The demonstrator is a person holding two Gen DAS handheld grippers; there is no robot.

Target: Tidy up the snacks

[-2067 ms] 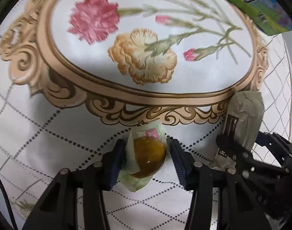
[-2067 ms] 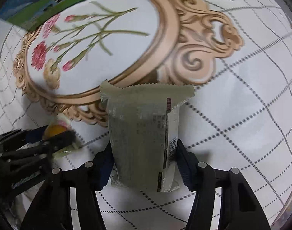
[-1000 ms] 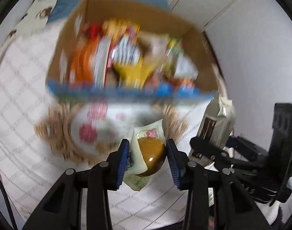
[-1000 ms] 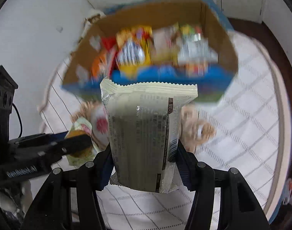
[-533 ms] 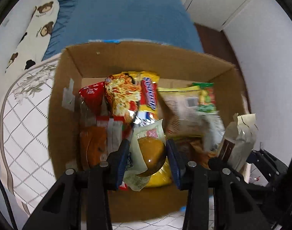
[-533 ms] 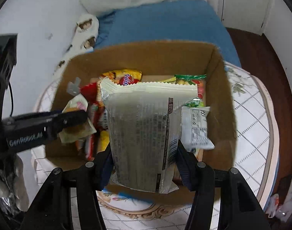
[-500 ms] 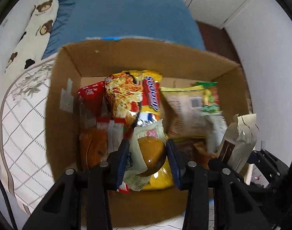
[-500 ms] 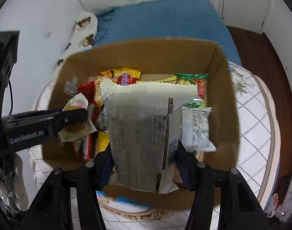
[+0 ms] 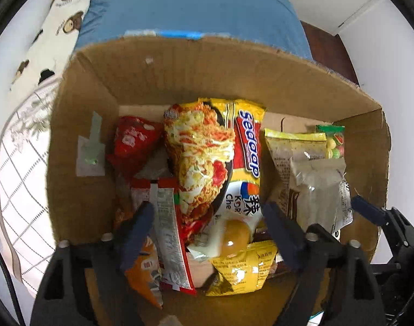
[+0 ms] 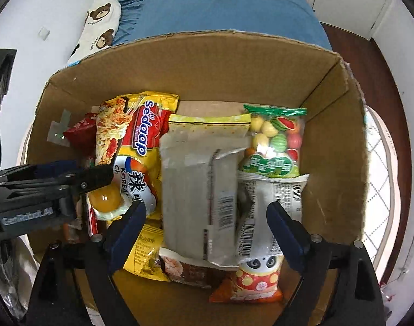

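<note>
Both grippers hover over an open cardboard box [image 9: 179, 70] [image 10: 207, 54] packed with snacks. My left gripper [image 9: 207, 233] is open; the small packet with a round amber sweet [image 9: 234, 237] lies loose between its fingers on the pile, blurred. It also shows in the right wrist view [image 10: 106, 197], beside the left gripper [image 10: 71, 176]. My right gripper [image 10: 207, 228] is open; the pale silver-green packet [image 10: 198, 195] lies between its fingers on the pile, blurred. That packet shows in the left wrist view [image 9: 318, 190].
The box holds a Sedaap noodle pack [image 9: 223, 157] [image 10: 136, 135], a fruit candy bag [image 10: 274, 141], a red packet [image 9: 130, 141], a yellow bag [image 9: 242, 271] and a panda snack [image 10: 255, 277]. Beyond lie a blue bed [image 10: 220, 5] and bear pillow [image 10: 98, 19].
Both grippers have opened over the box. The amber sweet packet and the silver-green packet have left the jaws and dropped onto the snack pile.
</note>
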